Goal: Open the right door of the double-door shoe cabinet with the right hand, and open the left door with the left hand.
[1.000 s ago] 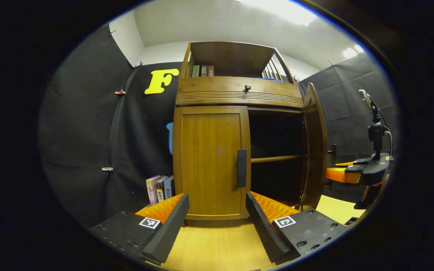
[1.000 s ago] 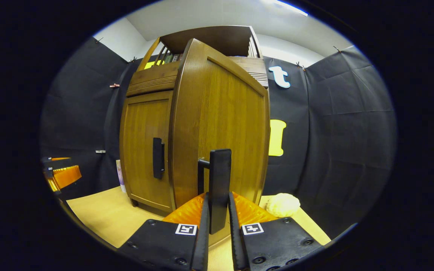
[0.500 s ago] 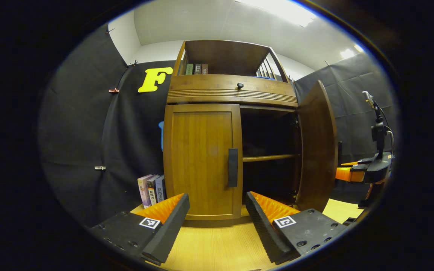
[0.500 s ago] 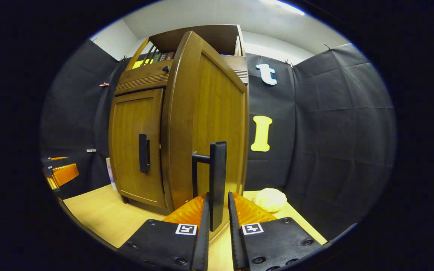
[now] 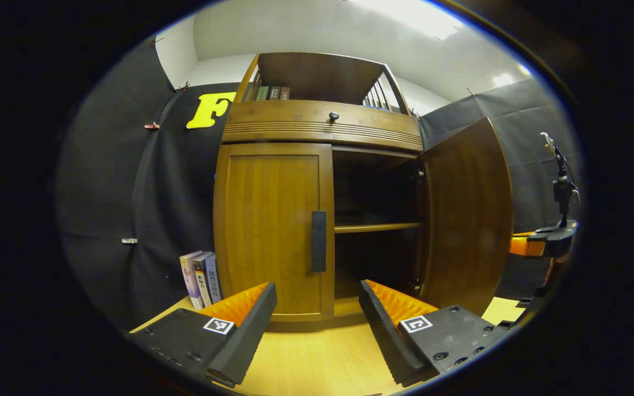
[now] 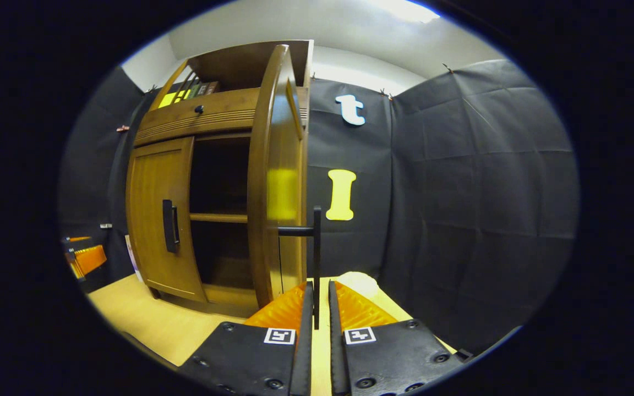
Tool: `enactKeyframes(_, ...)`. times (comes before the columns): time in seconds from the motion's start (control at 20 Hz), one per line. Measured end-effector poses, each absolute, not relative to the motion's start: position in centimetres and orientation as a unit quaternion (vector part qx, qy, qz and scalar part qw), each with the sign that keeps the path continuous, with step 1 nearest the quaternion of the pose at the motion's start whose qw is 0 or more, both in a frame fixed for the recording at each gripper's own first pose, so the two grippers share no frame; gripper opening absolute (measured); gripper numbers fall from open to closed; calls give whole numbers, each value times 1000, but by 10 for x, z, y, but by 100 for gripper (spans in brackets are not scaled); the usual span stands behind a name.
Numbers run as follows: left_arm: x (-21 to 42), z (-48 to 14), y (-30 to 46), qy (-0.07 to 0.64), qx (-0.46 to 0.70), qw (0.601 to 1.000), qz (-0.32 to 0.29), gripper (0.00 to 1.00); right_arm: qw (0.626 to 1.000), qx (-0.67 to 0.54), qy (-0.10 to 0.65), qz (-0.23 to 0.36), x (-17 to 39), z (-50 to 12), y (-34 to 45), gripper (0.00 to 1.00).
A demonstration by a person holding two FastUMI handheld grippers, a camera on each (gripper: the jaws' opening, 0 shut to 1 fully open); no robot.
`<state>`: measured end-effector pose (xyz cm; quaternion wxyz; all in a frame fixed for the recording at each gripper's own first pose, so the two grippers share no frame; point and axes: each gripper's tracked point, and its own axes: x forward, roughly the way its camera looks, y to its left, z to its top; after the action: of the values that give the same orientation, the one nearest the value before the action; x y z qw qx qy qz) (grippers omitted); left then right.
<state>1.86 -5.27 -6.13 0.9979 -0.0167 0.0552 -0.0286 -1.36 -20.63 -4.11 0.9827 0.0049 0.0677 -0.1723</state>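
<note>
In the right gripper view, the right gripper [image 6: 317,308] has its two fingers pressed onto the thin dark handle [image 6: 316,258] of the right door [image 6: 275,181], pinching it near its lower end. That door stands swung wide open, seen almost edge-on. In the left gripper view, the left gripper [image 5: 317,319] hovers with fingers spread wide, gripping nothing, a little way in front of the shoe cabinet [image 5: 317,124] above the light wooden table [image 5: 317,363]. The left door [image 5: 270,231] is closed, its dark vertical handle [image 5: 318,242] untouched.

The open right half of the cabinet is dark inside, with one wooden shelf [image 5: 377,226] across it; nothing can be made out on it. The open top compartment holds a few books [image 5: 270,92]; their spines are too small to read. More books [image 5: 200,278] stand on the table, just left of the cabinet. A small dark knob [image 5: 333,116] sits on the drawer front. A pale rounded object [image 6: 358,281] lies on the table beyond the right gripper.
</note>
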Motion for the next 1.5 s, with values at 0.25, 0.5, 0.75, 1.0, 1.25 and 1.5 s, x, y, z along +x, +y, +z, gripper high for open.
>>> enactKeyframes(0.25,42,-59,-55,43,9,999,-19,94,974,-14,30,-223,-34,-18,-226,18)
enactKeyframes(0.5,93,-54,-56,24,12,1000,-15,94,989,-3,8,-150,-68,-18,-194,15)
enactKeyframes(0.75,140,-45,-59,-4,29,1000,-7,94,994,-19,-14,-110,-78,-9,-179,75)
enactKeyframes(1.0,180,-43,-65,-27,49,998,1,90,993,-32,-1,-117,-83,-19,-187,97)
enactKeyframes(1.25,211,-55,-63,-33,50,998,3,74,990,-30,19,-135,-81,-35,-206,98)
enactKeyframes(1.5,232,-68,-59,-31,41,998,20,59,990,-24,22,-137,-77,-35,-212,96)
